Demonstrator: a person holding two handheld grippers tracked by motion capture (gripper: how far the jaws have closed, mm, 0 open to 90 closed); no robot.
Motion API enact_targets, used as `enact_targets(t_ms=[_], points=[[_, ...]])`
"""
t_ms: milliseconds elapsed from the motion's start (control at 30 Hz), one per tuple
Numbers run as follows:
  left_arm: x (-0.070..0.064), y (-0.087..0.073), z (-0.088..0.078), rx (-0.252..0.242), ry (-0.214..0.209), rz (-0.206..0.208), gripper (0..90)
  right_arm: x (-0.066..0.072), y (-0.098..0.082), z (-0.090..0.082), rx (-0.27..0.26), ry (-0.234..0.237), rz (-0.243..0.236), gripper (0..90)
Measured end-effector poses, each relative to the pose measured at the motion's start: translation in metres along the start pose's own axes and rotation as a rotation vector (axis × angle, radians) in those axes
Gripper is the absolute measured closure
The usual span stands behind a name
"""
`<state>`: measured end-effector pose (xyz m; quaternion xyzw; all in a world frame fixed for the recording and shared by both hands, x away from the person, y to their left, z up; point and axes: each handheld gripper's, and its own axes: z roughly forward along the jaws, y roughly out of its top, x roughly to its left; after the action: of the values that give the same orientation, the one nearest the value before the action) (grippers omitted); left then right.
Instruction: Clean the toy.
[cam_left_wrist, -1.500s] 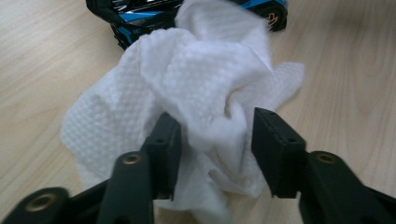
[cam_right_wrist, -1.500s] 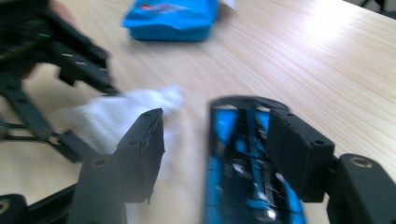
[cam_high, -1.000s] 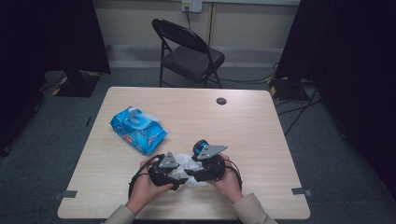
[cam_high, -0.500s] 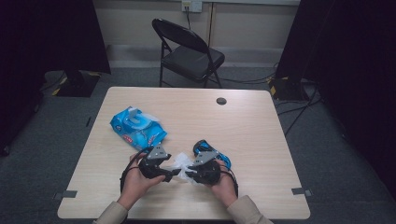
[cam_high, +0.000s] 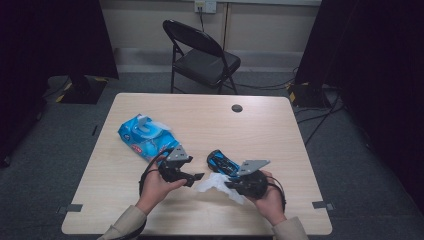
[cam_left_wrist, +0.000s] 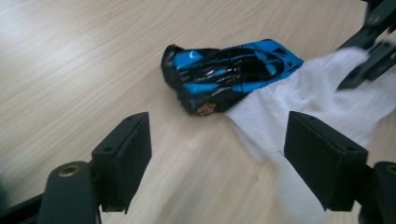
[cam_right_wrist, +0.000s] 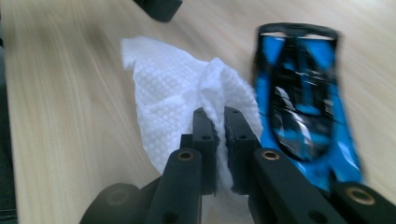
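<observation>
Right gripper (cam_right_wrist: 217, 123): its two black jaws are squeezed tight on a fold of the white wipe (cam_right_wrist: 173, 100). They have just been closing, with the wipe between them.
Right gripper from above (cam_high: 231, 186): it sits in the right hand near the front of the tabletop (cam_high: 280, 125) and points toward the left hand.
White wipe: it lies crumpled on the wood between the two grippers (cam_high: 212, 183). One edge touches the toy car.
Left gripper (cam_left_wrist: 217, 154): its jaws stand wide apart and have just been opening. Nothing is pinched between them; the wood and a bit of the wipe (cam_left_wrist: 317, 93) show through the gap.
Left gripper from above (cam_high: 196, 177): it is in the left hand, just beside the wipe.
Toy car (cam_high: 223, 162): blue and black, on the tabletop just behind the wipe, close to the right gripper.
Wipes pack (cam_high: 146, 137): blue, lid flipped up, farther back on the left side, apart from the car.
Chair (cam_high: 202, 55): black, on the floor behind the tabletop.
</observation>
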<state>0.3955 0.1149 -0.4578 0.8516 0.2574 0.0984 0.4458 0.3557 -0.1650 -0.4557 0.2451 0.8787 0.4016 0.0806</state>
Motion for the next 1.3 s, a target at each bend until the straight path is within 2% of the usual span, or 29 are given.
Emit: enact_targets(t_ms=[67, 167, 300, 367, 500, 567, 700, 833, 900, 967, 1033, 1100, 1167, 1300], points=[[-0.001, 0.007, 0.010, 0.004, -0.016, 0.017, 22.4, -0.005, -0.005, -0.017, -0.036, -0.025, 0.032, 85.4], [-0.003, 0.017, 0.027, 0.007, -0.043, 0.013, 20.2, -0.014, -0.014, -0.039, -0.074, -0.077, 0.080, 85.3], [-0.004, 0.026, 0.050, 0.031, -0.058, 0.031, 19.8, -0.027, -0.031, -0.056, -0.078, -0.165, 0.136, 85.3], [-0.004, 0.029, 0.059, 0.037, -0.053, 0.037, 19.8, -0.034, -0.041, -0.062, -0.083, -0.208, 0.165, 85.3], [-0.006, 0.033, 0.076, 0.062, -0.061, 0.051, 21.1, -0.042, -0.052, -0.062, -0.059, -0.280, 0.200, 85.2], [-0.008, 0.037, 0.079, 0.084, -0.042, 0.049, 20.3, -0.046, -0.058, -0.059, -0.052, -0.313, 0.223, 85.1], [-0.008, 0.036, 0.079, 0.085, -0.046, 0.074, 20.0, -0.050, -0.063, -0.053, -0.039, -0.350, 0.242, 84.8], [-0.006, 0.036, 0.076, 0.084, -0.044, 0.082, 21.6, -0.051, -0.062, -0.041, -0.005, -0.340, 0.234, 84.7], [-0.003, 0.036, 0.077, 0.081, -0.041, 0.076, 20.6, -0.048, -0.060, -0.029, 0.043, -0.319, 0.208, 84.7], [-0.002, 0.037, 0.079, 0.081, -0.050, 0.071, 19.6, -0.047, -0.060, -0.027, 0.050, -0.312, 0.202, 84.6], [-0.002, 0.039, 0.083, 0.100, -0.058, 0.088, 19.4, -0.047, -0.059, -0.022, 0.070, -0.304, 0.193, 84.6], [-0.001, 0.038, 0.088, 0.112, -0.063, 0.094, 15.4, -0.046, -0.059, -0.019, 0.077, -0.287, 0.188, 84.4], [-0.002, 0.037, 0.092, 0.117, -0.063, 0.102, 15.2, -0.047, -0.060, -0.017, 0.076, -0.281, 0.192, 84.2], [-0.005, 0.036, 0.100, 0.105, -0.078, 0.129, 8.9, -0.047, -0.060, -0.016, 0.068, -0.276, 0.201, 83.7]])
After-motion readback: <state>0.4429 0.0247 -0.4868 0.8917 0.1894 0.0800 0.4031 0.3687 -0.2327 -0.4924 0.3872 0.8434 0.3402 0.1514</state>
